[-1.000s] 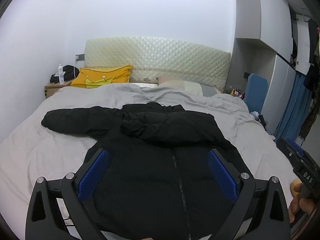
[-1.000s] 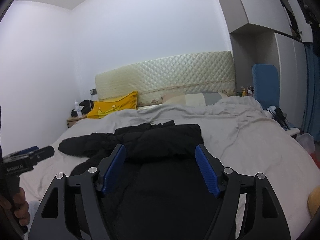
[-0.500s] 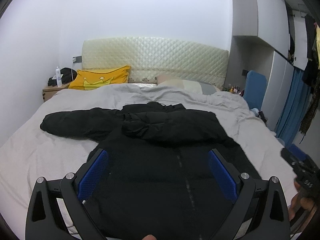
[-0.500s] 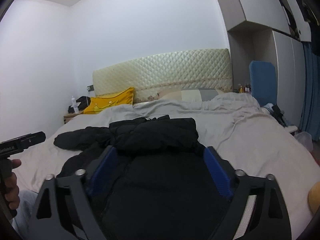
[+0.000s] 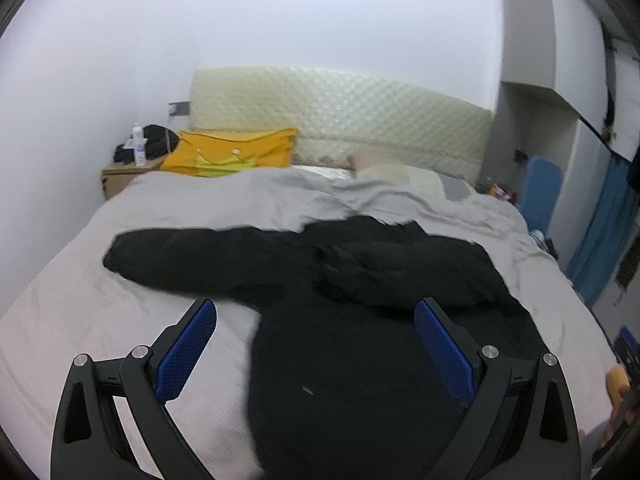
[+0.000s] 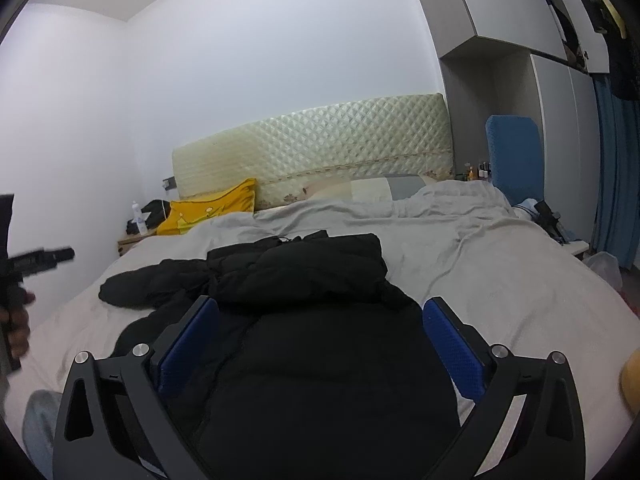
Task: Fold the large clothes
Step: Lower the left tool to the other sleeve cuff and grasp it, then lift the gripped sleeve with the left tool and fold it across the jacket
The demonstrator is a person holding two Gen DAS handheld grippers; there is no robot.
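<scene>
A: What is seen to have changed over the last second?

B: The left gripper (image 5: pixel 316 350) is now framed further toward the left side of the black puffer jacket (image 5: pixel 360 340). A second ago the jacket's body filled the gap between its blue pads; now the left pad (image 5: pixel 186 354) is set over bare grey bedsheet (image 5: pixel 80 312) and only the right pad is backed by black fabric. Its jaws are spread wide, and nothing is clamped.

A: And the right gripper (image 6: pixel 320 350)?

B: Its jaws are opening, close to full spread, wider than a second ago. The jacket's body is seen between and beyond the pads, but no fabric is pinched.

A: Where is the jacket found?

B: It is laid flat on the bed, collar toward the headboard (image 6: pixel 312 152). One sleeve is already folded across the chest; the other sleeve (image 5: pixel 180 256) is stretched out over the sheet on the left.

A: What is meant for the task?

B: The folded sleeve appears to have been released, and the outstretched sleeve is probably being approached next. The fold is judged only partly done.
</scene>
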